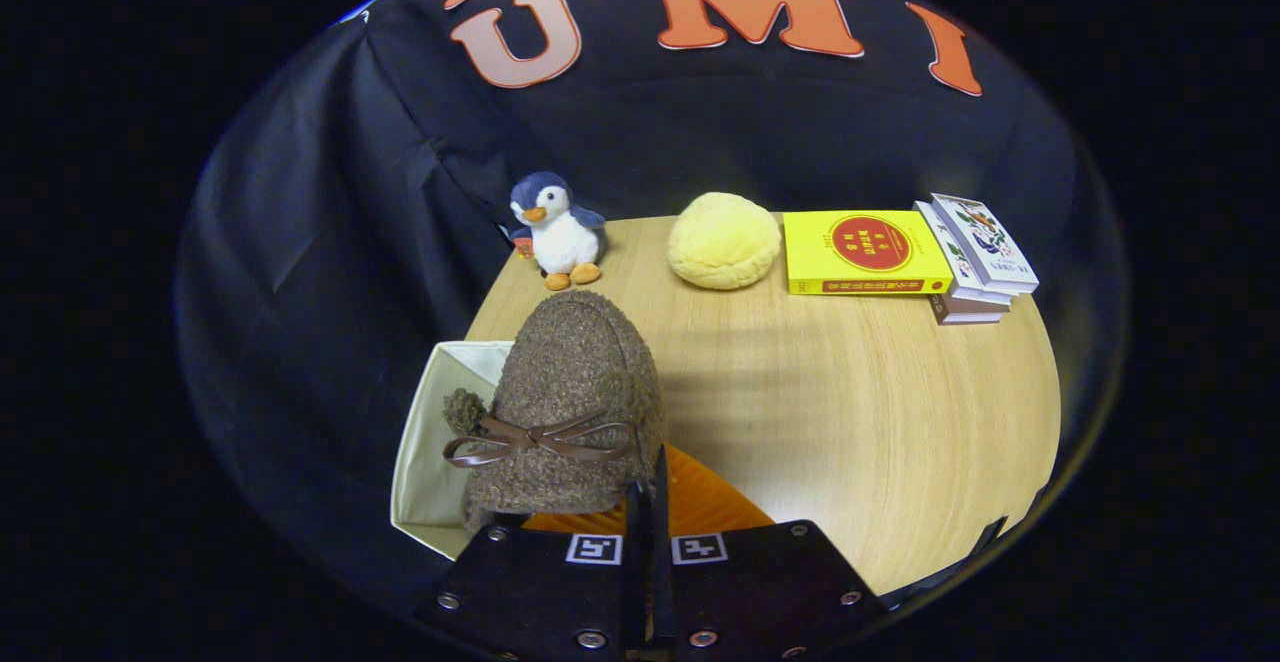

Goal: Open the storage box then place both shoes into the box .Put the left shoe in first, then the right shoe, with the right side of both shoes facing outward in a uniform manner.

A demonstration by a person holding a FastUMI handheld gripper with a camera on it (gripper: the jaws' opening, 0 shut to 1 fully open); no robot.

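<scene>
Above the open cream fabric storage box [425, 442]: brown fuzzy bow-trimmed shoe [565, 412] pinched by gripper [648, 502], toe at 12 o'clock, poised for lowering.

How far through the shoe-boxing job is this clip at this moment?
Done: the storage box is open. In hand: the gripper is shut on a fuzzy brown shoe with a bow, held above the box's edge. Which shoe it is, I cannot tell. Left: setting it inside, plus any shoe remaining; the box's contents are hidden.
</scene>
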